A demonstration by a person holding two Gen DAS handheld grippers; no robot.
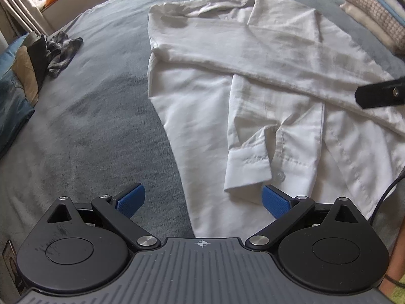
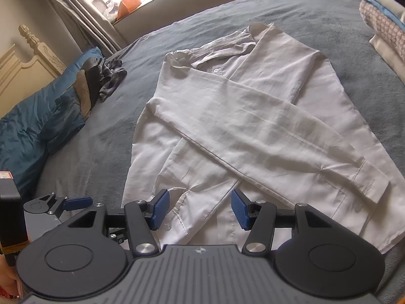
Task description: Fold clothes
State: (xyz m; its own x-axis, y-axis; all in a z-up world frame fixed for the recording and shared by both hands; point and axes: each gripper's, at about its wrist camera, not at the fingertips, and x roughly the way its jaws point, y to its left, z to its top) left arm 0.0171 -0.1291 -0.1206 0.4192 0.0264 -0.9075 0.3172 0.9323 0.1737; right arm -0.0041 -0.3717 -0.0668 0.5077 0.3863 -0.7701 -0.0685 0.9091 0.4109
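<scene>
Item 1, white shirt (image 1: 265, 81): it is being displayed flat on the grey bed cover (image 1: 101, 116), collar toward the far side, with both sleeves being kept crossed over the body; 1 cuff (image 1: 246, 172) is being shown near the hem, the other cuff (image 2: 372, 185) toward the shirt's right edge. Item 2, left tongs (image 1: 203, 200): they are being held spread wide, nothing being pinched, low over the hem's left edge, just in front of the near cuff. Item 3, right tongs (image 2: 200, 209): they are being held spread apart, nothing being pinched, above the lower shirt front beside the button placket. Item 4, blue pillow (image 2: 38, 124): it is being shown at the left of the bed, with dark crumpled clothing (image 2: 108, 78) beside it. Item 5, stack of folded textiles (image 2: 382, 20): it is being shown at the far right.
</scene>
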